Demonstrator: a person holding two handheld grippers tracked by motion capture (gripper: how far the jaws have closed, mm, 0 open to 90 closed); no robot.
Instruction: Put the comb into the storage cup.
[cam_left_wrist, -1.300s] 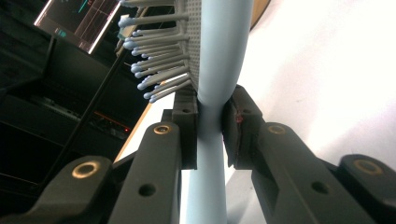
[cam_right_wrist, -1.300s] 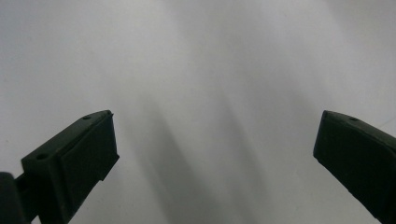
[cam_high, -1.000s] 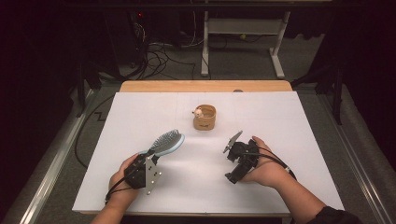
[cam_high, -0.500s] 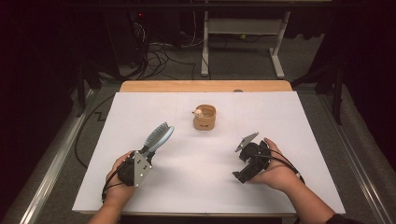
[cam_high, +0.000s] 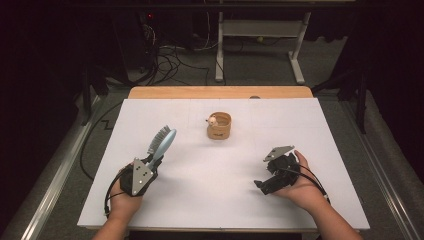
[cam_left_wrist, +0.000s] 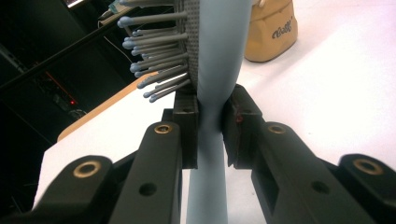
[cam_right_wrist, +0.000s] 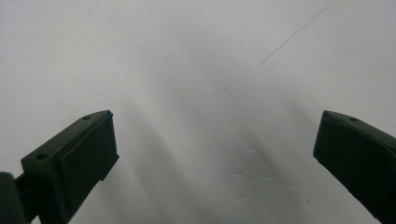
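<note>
Holding the hairbrush (cam_high: 161, 141) by its thin blue handle, my left hand-held gripper (cam_high: 150, 164) has its jaws squeezed tight on it, with the pads pressing from both sides. In the left gripper view I can see the brush (cam_left_wrist: 212, 56) stand up past the jaws, its grey bristles poking out to one side. It is up off the white table (cam_high: 220, 200), near my left side, and it leans toward the middle. My right hand-held gripper (cam_high: 261, 186) is on the other side of the table, well apart from the brush. Its jaws are wide open and there is nothing in them. In the right gripper view I see just the bare white top between them. A little brown cup (cam_high: 219, 125) sits in the middle of the table, farther from me, with a small thing sticking out at its rim. I cannot tell what that small thing is. I think I am in the carrying step, with the brush picked up and not put anywhere yet. My guess is that it goes to the cup. For that I would need to keep my grip firm, move the brush over the cup, and tip it so one end points down into the hole.
</note>
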